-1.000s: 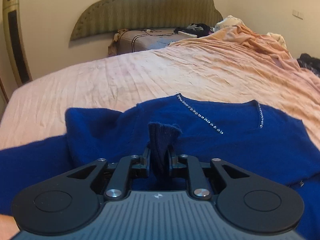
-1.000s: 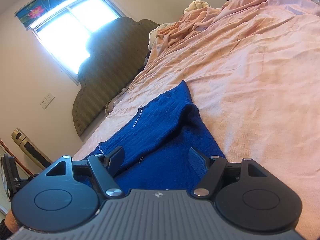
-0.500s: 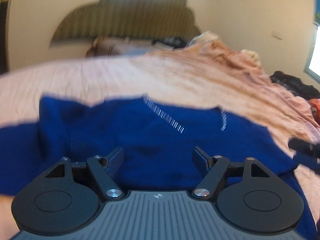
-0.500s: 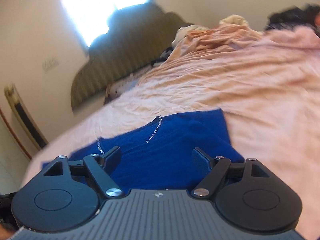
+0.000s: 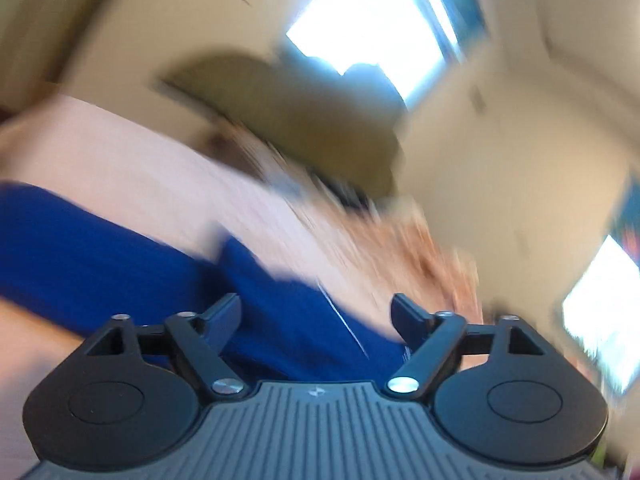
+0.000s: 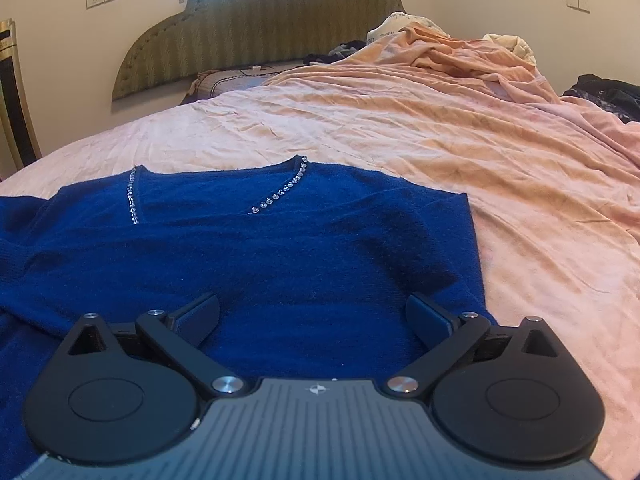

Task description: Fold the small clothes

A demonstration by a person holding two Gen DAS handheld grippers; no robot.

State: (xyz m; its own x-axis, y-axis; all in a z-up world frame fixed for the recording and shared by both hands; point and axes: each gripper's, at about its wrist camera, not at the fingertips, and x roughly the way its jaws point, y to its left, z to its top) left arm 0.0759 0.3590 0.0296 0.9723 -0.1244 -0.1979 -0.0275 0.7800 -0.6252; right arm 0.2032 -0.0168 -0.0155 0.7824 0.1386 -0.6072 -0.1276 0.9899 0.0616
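Observation:
A royal-blue knit sweater (image 6: 280, 248) with a rhinestone-trimmed V neck (image 6: 280, 194) lies flat on the pink bedsheet (image 6: 440, 128), its right side folded in to a straight edge. Just above the sweater's lower part, my right gripper (image 6: 312, 312) stands open with nothing between its fingers. The left wrist view is badly blurred and tilted. In it the sweater (image 5: 120, 256) shows as a blue band at the lower left. My left gripper (image 5: 316, 316) is open and empty above the blue cloth.
A padded olive headboard (image 6: 256, 28) stands at the far end, with a pillow (image 6: 240, 80) below it. Rumpled peach bedding (image 6: 460, 52) is heaped at the far right. Dark clothes (image 6: 600, 92) lie at the right edge. A gold-framed object (image 6: 12, 92) stands at the left.
My left gripper let go of the blue fold it held and opened, then swung fast up and sideways. My right gripper stayed open and turned level to face the sweater squarely.

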